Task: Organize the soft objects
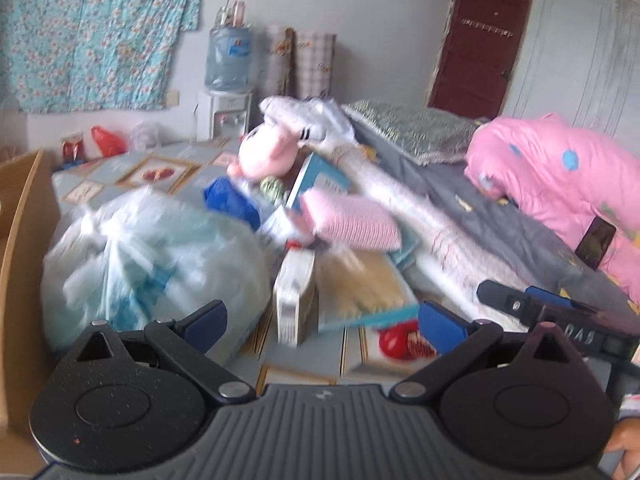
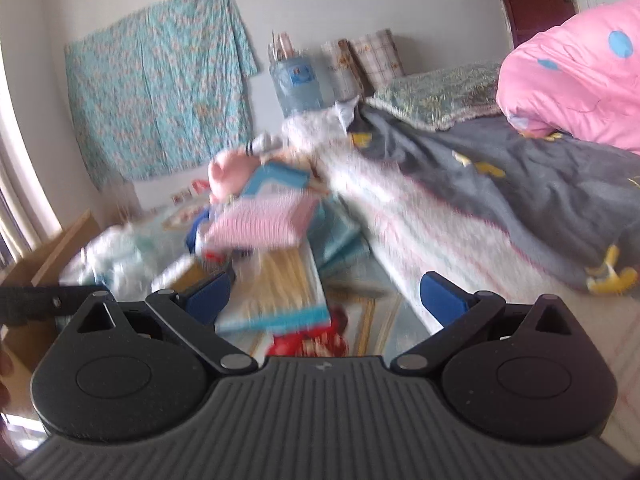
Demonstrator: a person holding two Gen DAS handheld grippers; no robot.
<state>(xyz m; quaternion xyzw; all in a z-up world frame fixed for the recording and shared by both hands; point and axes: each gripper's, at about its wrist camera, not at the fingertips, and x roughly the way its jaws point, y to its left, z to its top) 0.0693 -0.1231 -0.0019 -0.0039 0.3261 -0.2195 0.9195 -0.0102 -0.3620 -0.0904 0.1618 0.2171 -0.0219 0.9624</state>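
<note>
I am holding my left gripper (image 1: 322, 322) and right gripper (image 2: 326, 298) spread wide and empty, facing the pink plush toy (image 1: 266, 152) beside the bed (image 1: 460, 184), risking toppling the stacked boxes (image 1: 294, 296) underneath it.

A narrow strip of patterned floor (image 1: 304, 356) is left bare near the camera. It is hemmed in on the left by a bulging plastic bag (image 1: 152, 260) and a wooden board (image 1: 20, 240), ahead by stacked boxes (image 1: 352, 284) under a pink striped cushion (image 1: 352, 220), and on the right by the bed (image 1: 480, 216).
</note>
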